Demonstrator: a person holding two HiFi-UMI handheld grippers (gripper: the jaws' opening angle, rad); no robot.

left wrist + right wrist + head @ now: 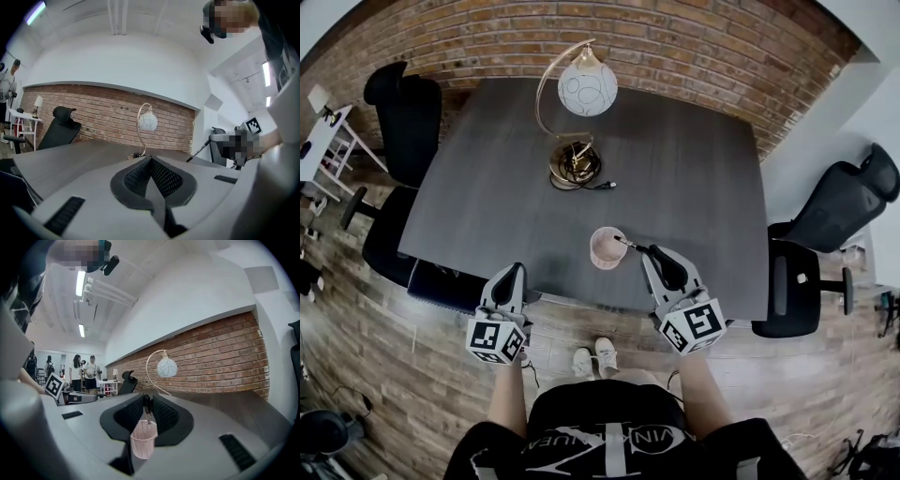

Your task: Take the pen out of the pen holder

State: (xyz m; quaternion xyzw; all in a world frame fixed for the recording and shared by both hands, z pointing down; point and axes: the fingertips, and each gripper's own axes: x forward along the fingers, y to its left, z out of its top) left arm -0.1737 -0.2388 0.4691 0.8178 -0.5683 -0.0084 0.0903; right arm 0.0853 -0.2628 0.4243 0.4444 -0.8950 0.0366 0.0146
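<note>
Right tool (649, 250) clamps pen (626, 244), slanting tip-down toward pink pen holder (607, 251); left tool (516, 270) closed, empty.

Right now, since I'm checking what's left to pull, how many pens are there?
1: the pen is clamped in the right gripper, by the pink holder. The holder looks empty, though partly hidden.

Black short-sleeved T-shirt (581, 422) with white lettering, white shoes (593, 357). Grey left gripper (516, 269) and right gripper (645, 250), black-padded, bearing black-and-white marker cubes (497, 340).
</note>
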